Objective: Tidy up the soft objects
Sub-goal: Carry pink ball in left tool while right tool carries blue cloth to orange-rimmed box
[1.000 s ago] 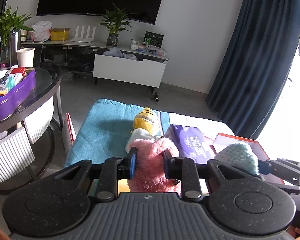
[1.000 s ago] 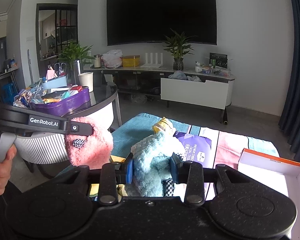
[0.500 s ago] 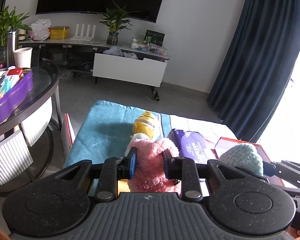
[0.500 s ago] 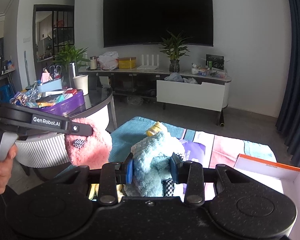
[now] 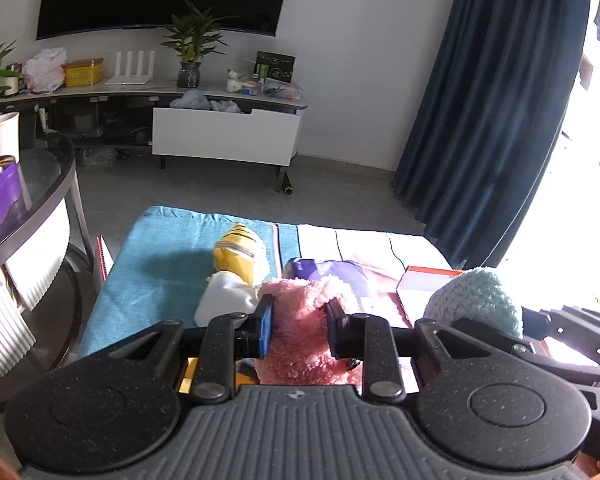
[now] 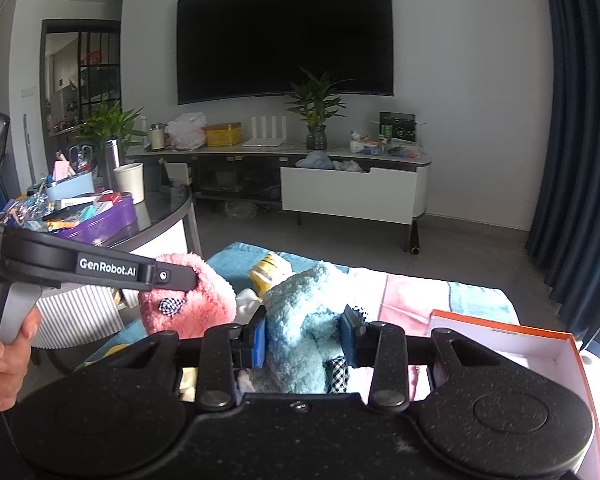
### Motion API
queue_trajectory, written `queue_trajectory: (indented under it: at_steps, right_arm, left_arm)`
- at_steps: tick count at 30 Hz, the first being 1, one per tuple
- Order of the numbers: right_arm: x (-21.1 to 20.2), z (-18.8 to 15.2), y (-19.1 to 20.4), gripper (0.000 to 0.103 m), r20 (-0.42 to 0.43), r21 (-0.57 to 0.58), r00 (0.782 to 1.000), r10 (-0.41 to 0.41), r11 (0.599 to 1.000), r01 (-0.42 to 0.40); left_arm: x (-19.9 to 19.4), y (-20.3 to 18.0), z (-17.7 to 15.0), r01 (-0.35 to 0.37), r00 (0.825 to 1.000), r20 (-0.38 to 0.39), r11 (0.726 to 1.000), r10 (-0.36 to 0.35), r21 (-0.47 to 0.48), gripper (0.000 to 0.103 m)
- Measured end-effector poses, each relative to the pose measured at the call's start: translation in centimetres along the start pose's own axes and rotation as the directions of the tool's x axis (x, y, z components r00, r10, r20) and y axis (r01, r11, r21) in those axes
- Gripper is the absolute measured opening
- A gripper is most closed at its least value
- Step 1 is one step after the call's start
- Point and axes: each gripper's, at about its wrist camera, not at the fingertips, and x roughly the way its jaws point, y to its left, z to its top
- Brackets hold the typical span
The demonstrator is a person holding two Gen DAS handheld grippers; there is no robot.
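**Two grippers each hold a plush toy above a low table**

The left gripper (image 5: 299,320) is clamped on a pink plush (image 5: 304,344), whose fluffy body bulges out between and below its fingers. The right gripper (image 6: 303,334) is clamped on a light blue plush (image 6: 300,320) with a scrap of black-and-white check at its lower edge. Both toys are lifted clear of the low table (image 5: 160,264), which is covered with a teal and pink cloth.

On the cloth lie a yellow striped toy (image 5: 240,254), a white item (image 5: 224,300) touching its near side, and a purple pack (image 5: 332,272) just to the right.

At the table's right end sits an open orange box (image 6: 560,344) with a white inside; the part in view holds nothing.

On a glass side table to the left, a purple tray (image 6: 100,220) is heaped with small packets and cards. Beside it stand a white cup (image 6: 130,182) and a pale blue tub (image 6: 70,188) holding scissors and pens.

A hand (image 6: 4,360) grips the left gripper's handle.
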Motion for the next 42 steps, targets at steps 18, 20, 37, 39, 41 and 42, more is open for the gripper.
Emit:
queue_trajectory:
  at_steps: [18,20,37,39,41,42]
  right_arm:
    - [-1.3,-0.3,-4.6,0.044,0.012,0.061,0.996,-0.084,0.995,0.083]
    - [-1.5,-0.3,-5.2,0.044,0.014,0.069,0.995,-0.095,0.993,0.094]
    - [-2.1,-1.9,-13.1,0.045,-0.036,0.144,0.970,-0.241,0.959,0.243]
    - [-1.9,-2.1,-14.1,0.045,-0.049,0.151,0.965,-0.257,0.953,0.261]
    - [-1.6,-2.3,-15.1,0.045,-0.062,0.159,0.961,-0.271,0.948,0.277]
    - [-1.4,-2.4,-15.5,0.045,-0.068,0.164,0.959,-0.274,0.945,0.282]
  left_arm:
    - [2.5,-4.2,0.3,0.003,0.999,-0.037,0.997,0.000,0.081,0.028]
    - [2.7,-4.7,0.3,0.009,0.999,-0.040,0.996,-0.005,0.089,0.028]
    - [6.7,-11.3,-0.1,0.137,0.988,-0.095,0.977,-0.122,0.163,0.028]
    - [7.6,-12.1,0.0,0.151,0.985,-0.105,0.974,-0.135,0.166,0.028]
    - [8.5,-12.8,-0.1,0.166,0.982,-0.119,0.972,-0.148,0.165,0.028]
    - [9.0,-13.0,-0.1,0.175,0.979,-0.128,0.971,-0.156,0.161,0.028]
